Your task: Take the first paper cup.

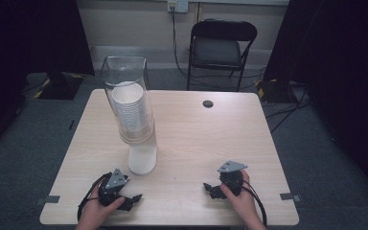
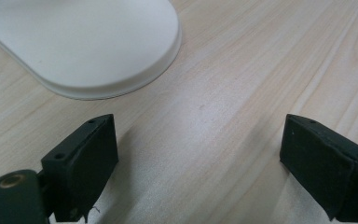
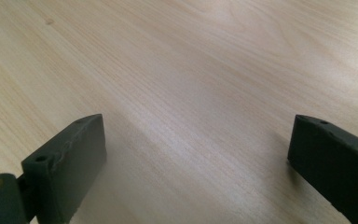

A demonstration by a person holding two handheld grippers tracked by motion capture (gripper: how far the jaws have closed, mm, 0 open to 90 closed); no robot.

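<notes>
The pale wooden desk (image 1: pixel 211 139) spreads wide, and on its left half stands the tall clear cup dispenser (image 1: pixel 127 96) with its stack of white paper cups (image 1: pixel 130 110) inside, planted on a white rounded base (image 1: pixel 142 160) that reaches toward the person's edge. Down at the near edge the left gripper (image 1: pixel 135 197) lies low on the wood just beside that base (image 2: pixel 84 46), its jaws spread wide with only bare desk between them. Across on the right, well apart from the dispenser, the right gripper (image 1: pixel 206 187) rests on the desk too, jaws wide and holding nothing.
</notes>
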